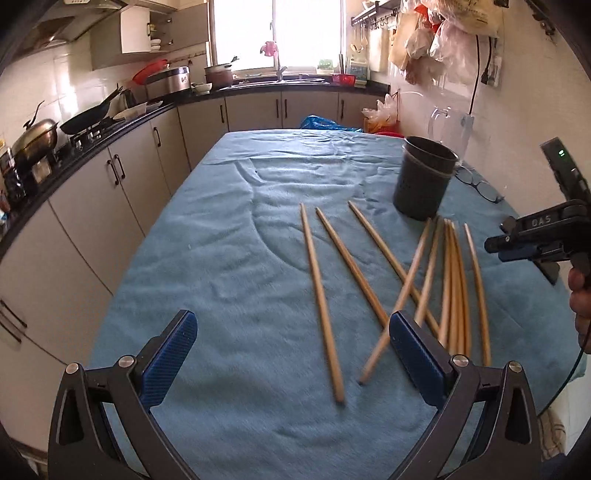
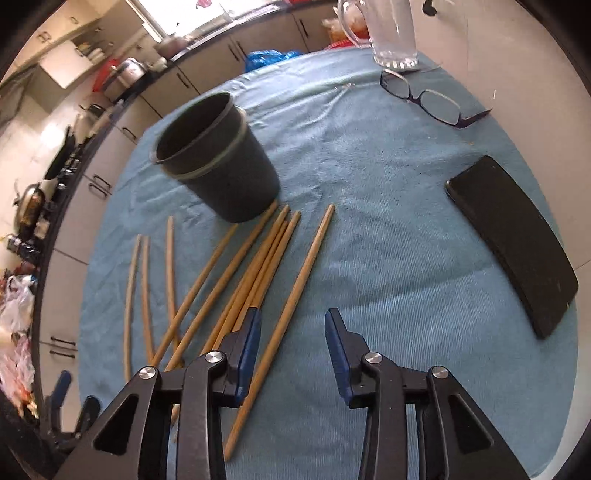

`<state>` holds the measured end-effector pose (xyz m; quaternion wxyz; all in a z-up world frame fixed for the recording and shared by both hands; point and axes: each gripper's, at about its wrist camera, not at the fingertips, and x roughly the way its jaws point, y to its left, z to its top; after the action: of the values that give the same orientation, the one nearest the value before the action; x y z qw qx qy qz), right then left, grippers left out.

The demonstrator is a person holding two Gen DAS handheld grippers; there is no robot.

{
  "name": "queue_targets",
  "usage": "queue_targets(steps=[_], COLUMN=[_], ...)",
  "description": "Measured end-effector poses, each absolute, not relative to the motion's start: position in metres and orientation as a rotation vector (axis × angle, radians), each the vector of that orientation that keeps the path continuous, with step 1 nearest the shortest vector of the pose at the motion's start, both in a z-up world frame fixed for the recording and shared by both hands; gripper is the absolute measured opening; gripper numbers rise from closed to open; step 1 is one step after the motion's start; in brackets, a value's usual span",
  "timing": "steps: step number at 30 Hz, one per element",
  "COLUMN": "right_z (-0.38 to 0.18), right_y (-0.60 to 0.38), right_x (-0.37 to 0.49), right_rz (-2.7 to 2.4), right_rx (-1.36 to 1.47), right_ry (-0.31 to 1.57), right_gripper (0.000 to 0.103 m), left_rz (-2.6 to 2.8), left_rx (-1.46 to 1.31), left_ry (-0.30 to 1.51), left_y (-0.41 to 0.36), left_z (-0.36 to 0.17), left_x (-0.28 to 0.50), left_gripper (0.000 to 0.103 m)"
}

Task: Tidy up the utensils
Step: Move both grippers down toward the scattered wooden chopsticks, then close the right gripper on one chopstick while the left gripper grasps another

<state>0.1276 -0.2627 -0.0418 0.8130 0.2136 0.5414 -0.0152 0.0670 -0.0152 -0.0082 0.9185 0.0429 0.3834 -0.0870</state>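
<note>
Several wooden chopsticks lie scattered on the blue cloth, some crossing each other. A dark round holder stands upright just beyond them, empty as far as its mouth shows. My left gripper is wide open low over the near ends of the chopsticks, holding nothing. My right gripper points steeply down. One chopstick runs between its fingers, close to the left pad. A clear gap remains on the other side, so the pads do not press on it.
The blue cloth covers the table. A pair of glasses, a black phone and a clear glass jug sit on the right side. Kitchen counters with pots run along the left and back. A hand shows at the right edge.
</note>
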Motion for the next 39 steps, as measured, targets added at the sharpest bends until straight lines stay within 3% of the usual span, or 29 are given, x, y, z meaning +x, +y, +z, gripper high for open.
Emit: queue_targets(steps=[3,7,10,20,23,27,33,36,39], right_z=[-0.053,-0.067,-0.066,-0.041,-0.033,-0.024,-0.020,-0.022,-0.020], right_y=[-0.261,-0.257,-0.249,-0.280,-0.286,-0.289,-0.283,-0.285,-0.285], right_x=[0.146,0.163,0.168,0.142,0.130,0.121,0.116,0.114,0.112], right_rz=[-0.064,-0.087,-0.085,-0.069,-0.045,-0.027,-0.006,0.002,0.010], right_rx=[0.442,0.409,0.359,0.441,0.474,0.487,0.486,0.484,0.484], right_ry=[1.199,1.244,1.238,1.126,1.083,1.044,1.011,1.007,0.998], right_gripper=[0.036,0.030,0.011,0.007,0.007,0.007,0.007,0.007,0.007], left_rz=[-0.207,-0.243,-0.286,-0.488,-0.512,-0.533,-0.540,-0.510,-0.508], left_rx=[0.068,0.061,0.076,0.134,0.180,0.229,0.297,0.321,0.316], left_ry=[0.836,0.878,0.906,1.023,1.051,1.102,1.114,1.135,1.107], left_y=[-0.011,-0.013,-0.023,-0.096,-0.123,-0.149,-0.169,-0.175,-0.174], left_z=[-0.007,-0.006,-0.005,-0.014,-0.021,-0.036,-0.049,-0.059,-0.057], left_x=[0.086,0.107,0.123,0.165,0.176,0.191,0.196,0.200,0.196], left_gripper=[0.102,0.085,0.083,0.082,0.071,0.047,0.042,0.012,0.007])
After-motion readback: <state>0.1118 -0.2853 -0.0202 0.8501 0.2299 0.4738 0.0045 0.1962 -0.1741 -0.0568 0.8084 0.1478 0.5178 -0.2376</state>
